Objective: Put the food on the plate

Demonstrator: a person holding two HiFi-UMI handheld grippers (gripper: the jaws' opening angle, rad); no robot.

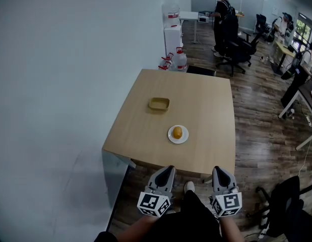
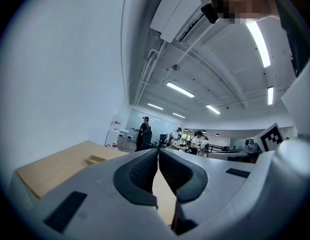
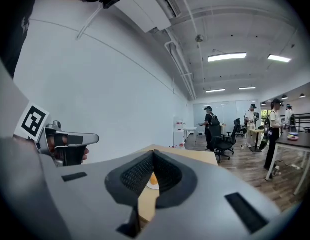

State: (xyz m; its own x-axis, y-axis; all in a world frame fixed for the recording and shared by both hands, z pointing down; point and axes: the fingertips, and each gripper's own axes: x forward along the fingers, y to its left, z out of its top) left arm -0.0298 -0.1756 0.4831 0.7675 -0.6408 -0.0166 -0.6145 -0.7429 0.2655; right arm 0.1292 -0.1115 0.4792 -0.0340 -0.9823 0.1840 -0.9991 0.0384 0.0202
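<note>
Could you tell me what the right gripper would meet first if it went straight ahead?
Probably the food on the white plate, seen just past the right gripper's closed fingers, though the depth is hard to judge.

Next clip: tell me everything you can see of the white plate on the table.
The plate is small, round and white, smooth like ceramic or plastic. It lies flat on the light wooden table, nearer the person's edge than the shallow tan tray and apart from it. One golden-brown oval piece of food sits at its centre, leaving the rim bare. Nothing else touches it.
</note>
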